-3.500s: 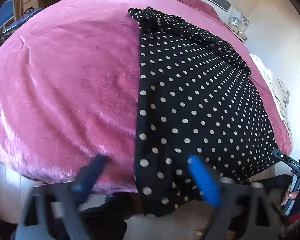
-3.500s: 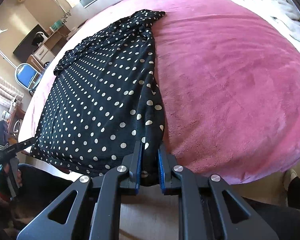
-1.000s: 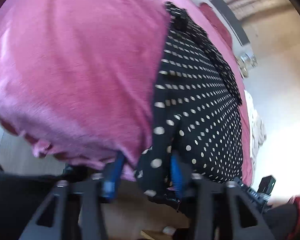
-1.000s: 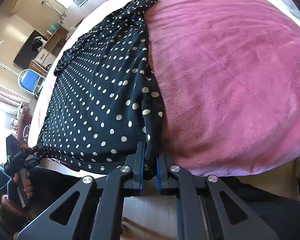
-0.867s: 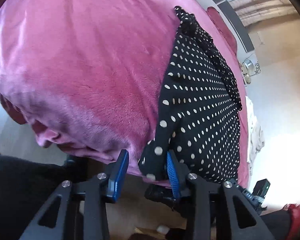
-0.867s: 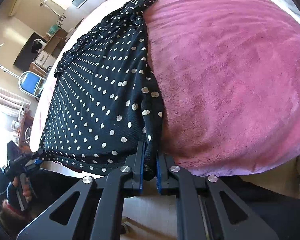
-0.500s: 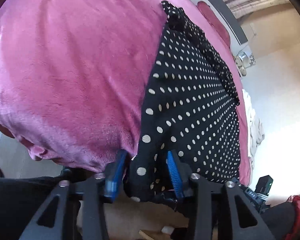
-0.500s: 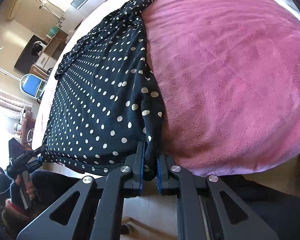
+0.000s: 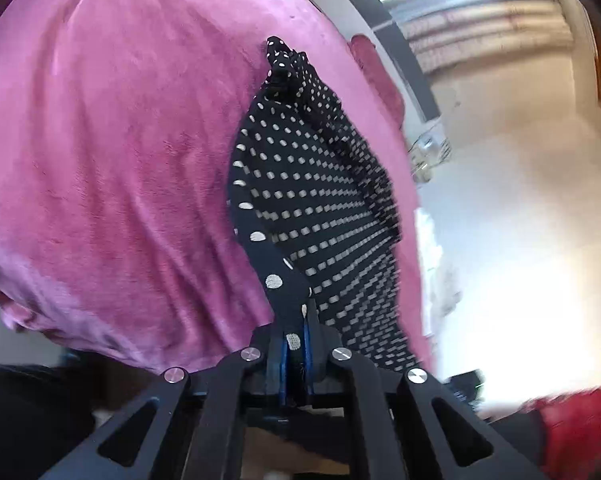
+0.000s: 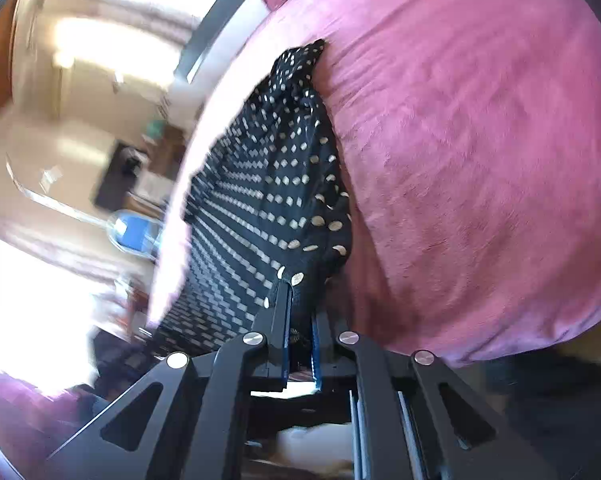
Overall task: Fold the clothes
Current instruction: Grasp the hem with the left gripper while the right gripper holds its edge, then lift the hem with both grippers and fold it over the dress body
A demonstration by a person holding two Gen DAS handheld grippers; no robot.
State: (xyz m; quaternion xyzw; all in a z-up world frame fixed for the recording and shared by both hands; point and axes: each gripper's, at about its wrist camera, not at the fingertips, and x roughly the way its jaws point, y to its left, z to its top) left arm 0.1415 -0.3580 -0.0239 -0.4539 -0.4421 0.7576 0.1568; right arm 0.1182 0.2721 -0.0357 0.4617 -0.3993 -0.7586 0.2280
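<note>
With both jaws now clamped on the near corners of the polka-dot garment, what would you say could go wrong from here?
1. The left gripper pinches only a narrow corner of the polka-dot garment; a firm pull might slip it free.
2. The far end is bunched on the pink blanket, so the fold may trap that crumple.
3. The right gripper holds a thicker gathered wad, so the two corners may lift unevenly and skew the fold.

Both wrist views low at the bed [image 9: 100,160] edge, facing across it, sharing the polka-dot garment [image 10: 284,184]
</note>
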